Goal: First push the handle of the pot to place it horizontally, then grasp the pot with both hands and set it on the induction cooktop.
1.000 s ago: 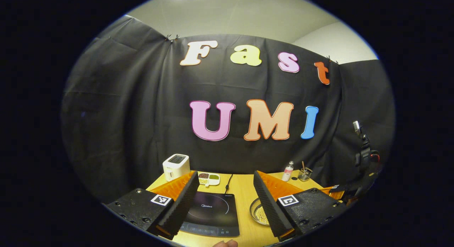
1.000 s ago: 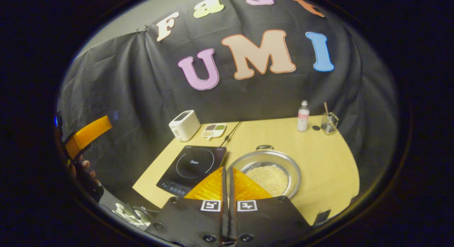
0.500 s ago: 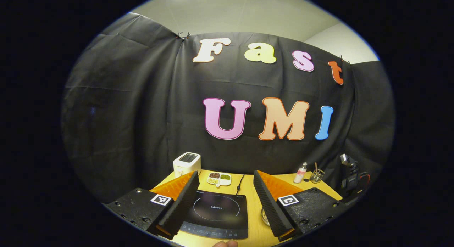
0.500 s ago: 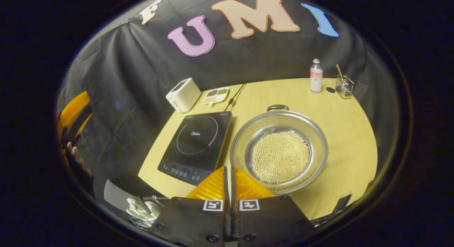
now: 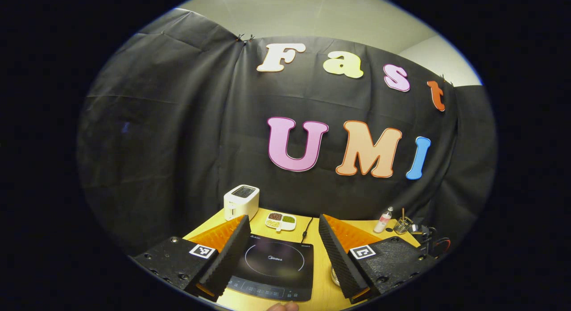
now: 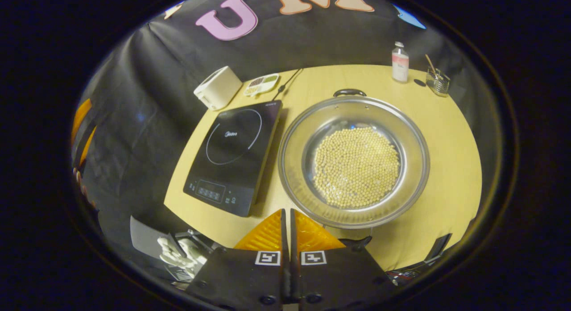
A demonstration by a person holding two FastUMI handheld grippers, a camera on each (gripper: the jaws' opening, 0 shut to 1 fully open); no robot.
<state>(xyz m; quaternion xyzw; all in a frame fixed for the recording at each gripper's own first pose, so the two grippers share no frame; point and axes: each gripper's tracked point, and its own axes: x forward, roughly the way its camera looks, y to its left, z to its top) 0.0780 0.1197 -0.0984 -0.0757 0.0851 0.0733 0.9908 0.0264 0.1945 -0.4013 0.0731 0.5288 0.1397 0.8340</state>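
In the right gripper view a wide steel pot (image 6: 354,161) holding pale beans sits on the wooden table (image 6: 446,168), right of the black induction cooktop (image 6: 234,157). One dark handle (image 6: 349,92) is on the pot's far rim, the other (image 6: 355,242) on the near rim. My right gripper (image 6: 287,211) is shut and empty, hovering above the table's front edge just left of the near handle. My left gripper (image 5: 283,218) is open and empty, raised, with the cooktop (image 5: 272,268) framed between its fingers. A sliver of the pot (image 5: 333,275) peeks past the right finger.
A white toaster (image 6: 217,87) and a small divided dish (image 6: 261,83) stand behind the cooktop, whose cord runs to the back. A small bottle (image 6: 400,61) and a glass holder (image 6: 437,81) occupy the back right corner. Black cloth walls the table.
My right gripper has moved forward and tilted down over the table, so the pot looms larger below it. The left gripper has swung, centring the cooktop between its fingers. The pot has not moved.
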